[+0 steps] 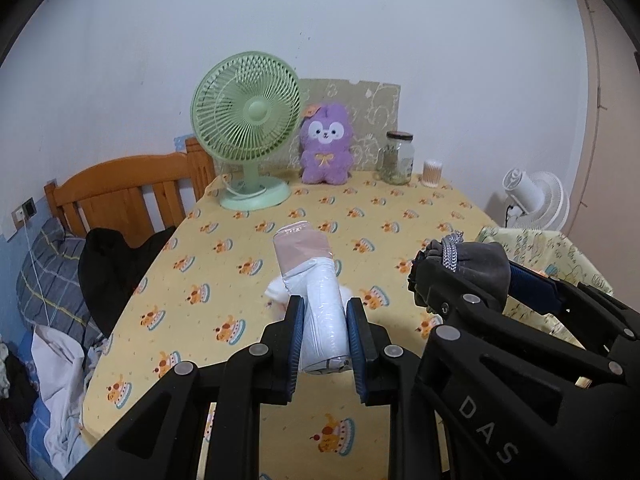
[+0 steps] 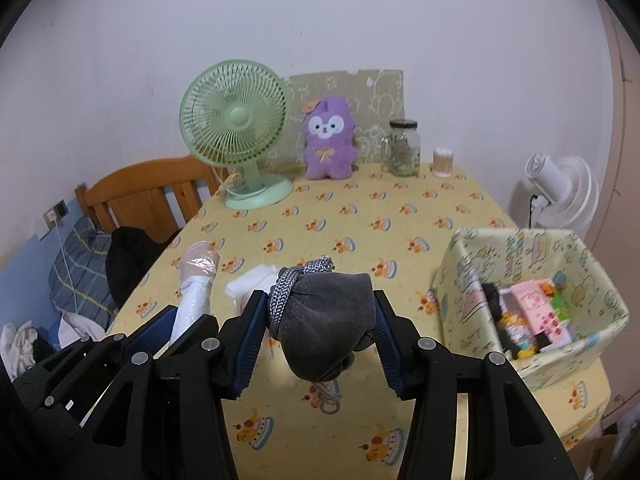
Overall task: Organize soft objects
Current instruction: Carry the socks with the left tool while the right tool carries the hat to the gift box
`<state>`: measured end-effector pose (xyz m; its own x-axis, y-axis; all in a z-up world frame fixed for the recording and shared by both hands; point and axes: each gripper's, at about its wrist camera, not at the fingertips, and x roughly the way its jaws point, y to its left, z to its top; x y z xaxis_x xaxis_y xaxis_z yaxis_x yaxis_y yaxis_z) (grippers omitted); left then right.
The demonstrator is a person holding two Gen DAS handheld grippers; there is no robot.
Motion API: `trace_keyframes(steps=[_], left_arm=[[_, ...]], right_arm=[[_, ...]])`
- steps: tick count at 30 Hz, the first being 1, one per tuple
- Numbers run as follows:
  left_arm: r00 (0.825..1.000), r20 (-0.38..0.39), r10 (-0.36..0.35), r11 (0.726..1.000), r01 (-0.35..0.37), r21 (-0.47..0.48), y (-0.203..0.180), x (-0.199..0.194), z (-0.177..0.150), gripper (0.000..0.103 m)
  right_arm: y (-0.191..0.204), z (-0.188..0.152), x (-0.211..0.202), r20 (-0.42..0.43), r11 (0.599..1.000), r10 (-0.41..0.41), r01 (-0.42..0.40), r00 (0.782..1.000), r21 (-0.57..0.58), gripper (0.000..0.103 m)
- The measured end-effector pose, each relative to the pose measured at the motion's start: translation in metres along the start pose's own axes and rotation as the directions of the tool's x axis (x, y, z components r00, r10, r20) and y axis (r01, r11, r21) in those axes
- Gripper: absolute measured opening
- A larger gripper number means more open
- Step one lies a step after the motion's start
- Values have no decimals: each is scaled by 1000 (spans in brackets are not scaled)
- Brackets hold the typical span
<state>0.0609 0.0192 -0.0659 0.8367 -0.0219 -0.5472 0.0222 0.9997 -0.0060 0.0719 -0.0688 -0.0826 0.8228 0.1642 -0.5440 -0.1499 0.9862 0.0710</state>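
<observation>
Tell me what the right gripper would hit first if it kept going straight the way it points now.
Probably the yellow tablecloth. The right gripper, shut on the grey pouch, points slightly downward over bare table, well left of the storage box. The purple plush stands farther along; depth is uncertain.

Side-by-side wrist views over shared table

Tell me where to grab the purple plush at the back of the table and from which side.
Take the purple plush across its body, just under the head, coming from the front. It sits upright with its back against the patterned board, so the rear is blocked. The green fan crowds one side and the glass jar stands near the other, so a front approach looks safest.
</observation>
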Motion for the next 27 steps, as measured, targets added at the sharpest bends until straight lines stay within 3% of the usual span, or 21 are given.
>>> trace_keyframes(steps=[10,27], left_arm=[[999,42,4,1000,-5,11,-7,-13,22,21],[996,84,10,1000,-10,8,-25,-13,47,21]], right_arm=[[-3,21,-17,52,1000,-6,6,999,-7,55],[-21,52,-19,91,999,51,-50,995,-17,55]])
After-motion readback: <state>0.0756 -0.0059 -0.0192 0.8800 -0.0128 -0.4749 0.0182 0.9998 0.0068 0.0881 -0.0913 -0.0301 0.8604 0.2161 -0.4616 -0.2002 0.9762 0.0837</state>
